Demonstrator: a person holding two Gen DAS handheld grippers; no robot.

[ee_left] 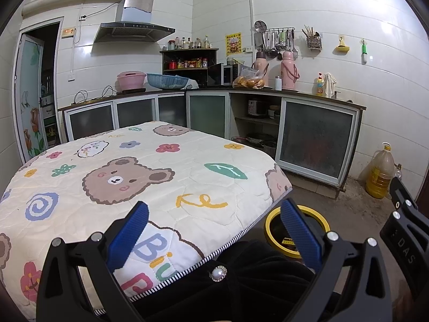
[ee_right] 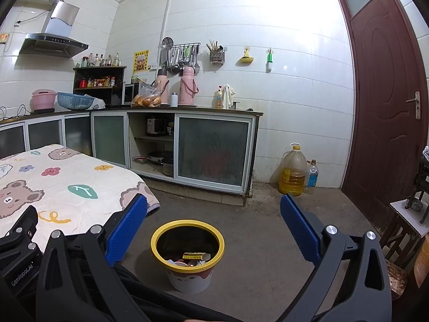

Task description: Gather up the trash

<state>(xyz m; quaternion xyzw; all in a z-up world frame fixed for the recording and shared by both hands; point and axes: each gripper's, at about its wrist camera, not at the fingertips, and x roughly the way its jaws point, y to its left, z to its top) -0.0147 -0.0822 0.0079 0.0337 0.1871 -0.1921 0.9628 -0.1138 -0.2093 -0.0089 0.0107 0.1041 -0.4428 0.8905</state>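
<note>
Two claws, the left claw [ee_left: 214, 230] and the right claw [ee_right: 214, 228], hang wide open and empty over a quilt-covered bench [ee_left: 112, 171] bare of litter, trash already lying in the yellow-rimmed bin [ee_right: 187, 257] on the floor beside it, so a final sweep looks wise.

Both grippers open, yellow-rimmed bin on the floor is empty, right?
Not quite. The yellow-rimmed bin already holds trash, including a yellow carton, as the right wrist view shows. It does stand on the floor, and the left gripper and right gripper are open.
</note>
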